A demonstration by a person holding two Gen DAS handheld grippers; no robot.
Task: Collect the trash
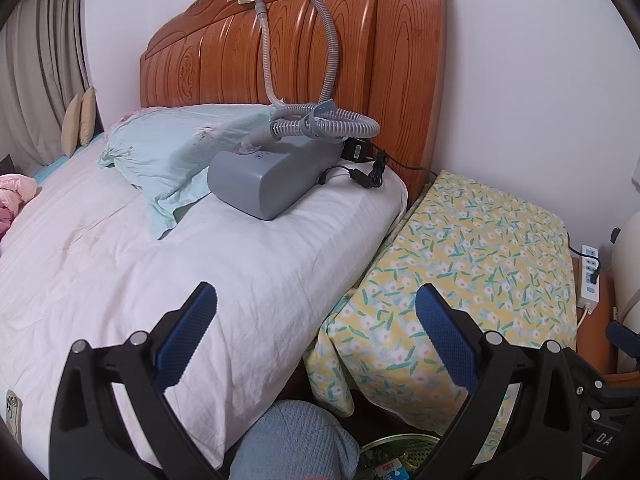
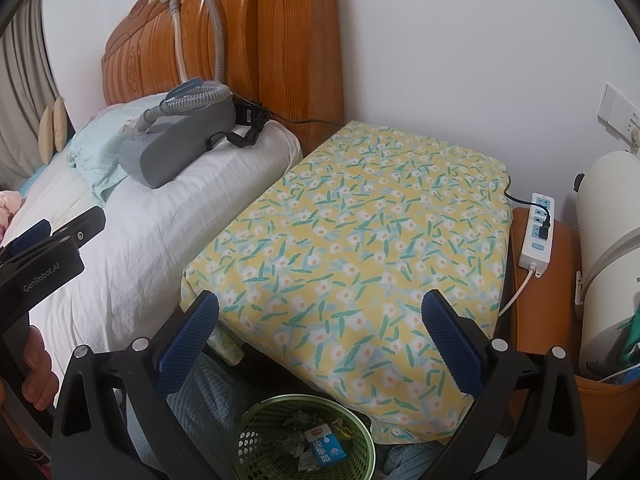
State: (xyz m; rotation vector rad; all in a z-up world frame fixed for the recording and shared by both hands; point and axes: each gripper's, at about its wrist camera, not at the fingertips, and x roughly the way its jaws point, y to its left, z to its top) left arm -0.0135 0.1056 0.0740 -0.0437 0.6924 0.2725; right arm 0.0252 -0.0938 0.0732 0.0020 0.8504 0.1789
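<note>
A green mesh wastebasket (image 2: 356,444) stands on the floor below my right gripper (image 2: 320,324), holding a blue and white carton (image 2: 326,446) and crumpled wrappers (image 2: 296,424). Its rim also shows at the bottom of the left wrist view (image 1: 404,446). My right gripper is open and empty above the basket, in front of the yellow flowered cover (image 2: 360,220). My left gripper (image 1: 316,316) is open and empty over the edge of the white bed (image 1: 160,260). It also shows at the left edge of the right wrist view (image 2: 48,236), held by a hand.
A grey machine (image 1: 272,176) with a ribbed hose (image 1: 320,60) and black cables lies on the bed by the wooden headboard (image 1: 400,60). A light blue pillow (image 1: 168,152) lies beside it. A power strip (image 2: 536,232) sits on an orange surface at right. A blue towel (image 1: 292,440) lies below.
</note>
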